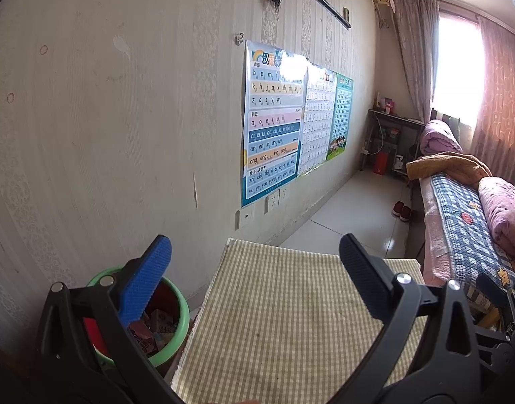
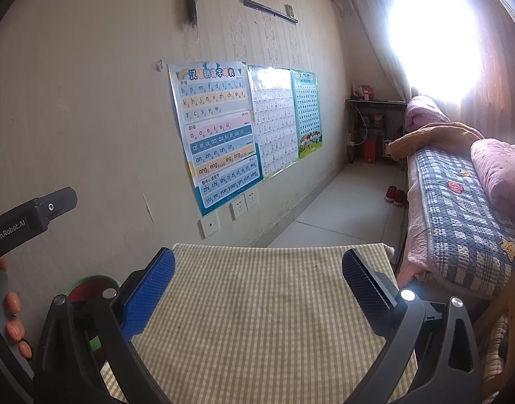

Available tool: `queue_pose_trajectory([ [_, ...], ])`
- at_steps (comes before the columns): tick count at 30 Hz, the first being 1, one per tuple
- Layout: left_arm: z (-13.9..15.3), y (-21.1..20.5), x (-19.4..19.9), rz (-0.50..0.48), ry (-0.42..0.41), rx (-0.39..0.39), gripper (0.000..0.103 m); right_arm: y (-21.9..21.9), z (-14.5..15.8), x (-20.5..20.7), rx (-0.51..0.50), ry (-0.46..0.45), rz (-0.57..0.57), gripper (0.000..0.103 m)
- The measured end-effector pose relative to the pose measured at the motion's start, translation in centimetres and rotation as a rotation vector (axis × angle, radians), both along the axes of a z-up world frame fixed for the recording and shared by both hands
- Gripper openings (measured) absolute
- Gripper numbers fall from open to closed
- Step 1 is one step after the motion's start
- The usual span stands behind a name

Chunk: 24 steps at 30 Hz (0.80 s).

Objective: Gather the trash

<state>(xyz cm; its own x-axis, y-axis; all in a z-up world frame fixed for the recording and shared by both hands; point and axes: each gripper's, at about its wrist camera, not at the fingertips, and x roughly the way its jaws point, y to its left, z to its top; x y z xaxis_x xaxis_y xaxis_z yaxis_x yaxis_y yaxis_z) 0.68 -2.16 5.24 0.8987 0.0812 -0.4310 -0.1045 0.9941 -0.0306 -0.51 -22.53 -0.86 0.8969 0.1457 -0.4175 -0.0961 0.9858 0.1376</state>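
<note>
The task looks close to finished, judging by how things lie. The checked tablecloth [image 1: 291, 320] fills the lower middle of both views, and no wrapper, carton or scrap shows anywhere on the part of it in view; a few small dark specks are too small to tell apart from stains. At the lower left of the left wrist view stands a green bin [image 1: 180, 316] with a red liner, just beside the table's edge, and inside it lie crumpled pink and white packets, the trash [image 1: 156, 328] already gathered. In the right wrist view only a sliver of the bin's green rim shows at lower left, behind the gripper's frame. The left gripper [image 1: 257, 276] is spread wide with nothing between its pads, its blue pad over the bin's rim in the picture. The right gripper [image 2: 257, 282] is likewise wide apart and holds nothing, hanging over the cloth. The floor [image 1: 351, 208] along the wall toward the bed [image 1: 459, 229] at right also shows no litter, though the near floor is hidden, so a last check there may be all that is left.
</note>
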Motion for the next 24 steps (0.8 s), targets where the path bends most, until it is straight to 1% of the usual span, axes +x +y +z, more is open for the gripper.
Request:
queue_pose_trajectory([
  [24,-1.1,0.1,0.4,-0.011,0.034,-0.006,0.098,-0.3,-1.0,0.2,-0.002,0.036,-0.011,0.096],
])
